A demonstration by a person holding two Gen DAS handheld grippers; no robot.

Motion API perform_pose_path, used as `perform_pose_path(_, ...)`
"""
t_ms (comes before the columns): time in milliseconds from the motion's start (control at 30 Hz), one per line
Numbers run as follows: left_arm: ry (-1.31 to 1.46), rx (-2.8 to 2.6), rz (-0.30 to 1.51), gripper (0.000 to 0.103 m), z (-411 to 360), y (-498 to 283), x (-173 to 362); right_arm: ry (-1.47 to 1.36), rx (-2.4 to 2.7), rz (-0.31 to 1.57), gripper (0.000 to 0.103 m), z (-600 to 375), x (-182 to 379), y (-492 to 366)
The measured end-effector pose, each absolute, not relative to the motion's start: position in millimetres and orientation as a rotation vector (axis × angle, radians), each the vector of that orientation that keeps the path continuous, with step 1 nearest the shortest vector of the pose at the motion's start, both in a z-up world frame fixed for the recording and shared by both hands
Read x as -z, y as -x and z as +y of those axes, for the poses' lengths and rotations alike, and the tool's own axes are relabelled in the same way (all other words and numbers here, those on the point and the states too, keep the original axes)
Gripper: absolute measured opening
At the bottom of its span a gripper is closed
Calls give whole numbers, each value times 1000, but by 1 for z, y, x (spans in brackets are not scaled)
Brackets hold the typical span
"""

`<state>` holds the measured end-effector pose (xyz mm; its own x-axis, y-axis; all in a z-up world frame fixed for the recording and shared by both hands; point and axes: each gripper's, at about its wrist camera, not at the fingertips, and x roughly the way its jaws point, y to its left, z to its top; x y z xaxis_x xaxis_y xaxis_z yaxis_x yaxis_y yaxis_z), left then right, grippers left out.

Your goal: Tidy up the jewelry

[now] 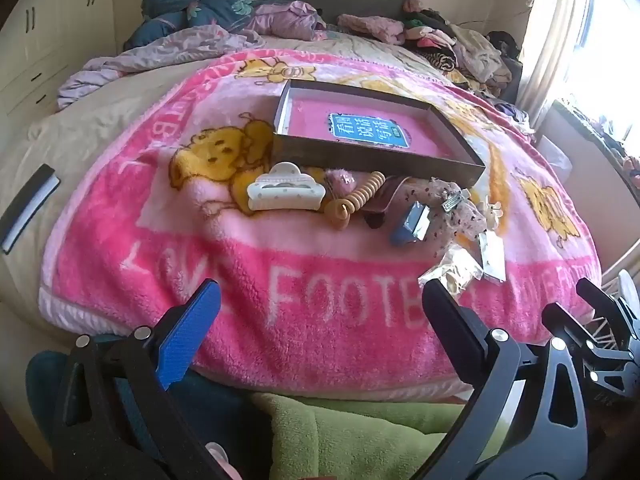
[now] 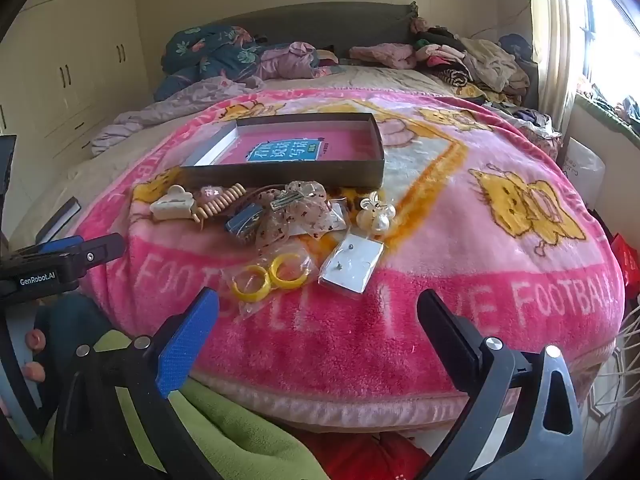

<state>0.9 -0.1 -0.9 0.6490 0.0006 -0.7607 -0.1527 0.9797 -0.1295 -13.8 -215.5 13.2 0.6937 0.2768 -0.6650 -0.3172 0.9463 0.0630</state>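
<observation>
Both tools, left tool [image 1: 320, 308] and right tool [image 2: 318, 316], are held spread wide and empty above the pink blanket [image 2: 460, 320], short of the jewelry pile [image 2: 280, 216].

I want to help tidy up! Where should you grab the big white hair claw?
Probably across the white hair claw at its arched back, coming down from above. It lies on its side on the pink blanket, clear on its left, with the spiral hair tie close on its right. The open left gripper seems better placed.
</observation>
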Motion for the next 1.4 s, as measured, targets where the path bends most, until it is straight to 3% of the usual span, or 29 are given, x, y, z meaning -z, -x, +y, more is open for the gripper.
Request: perform_pose_path(1400,186,-77,831,92,-5,3,-7,63,-339,731,97,-211,-17,21)
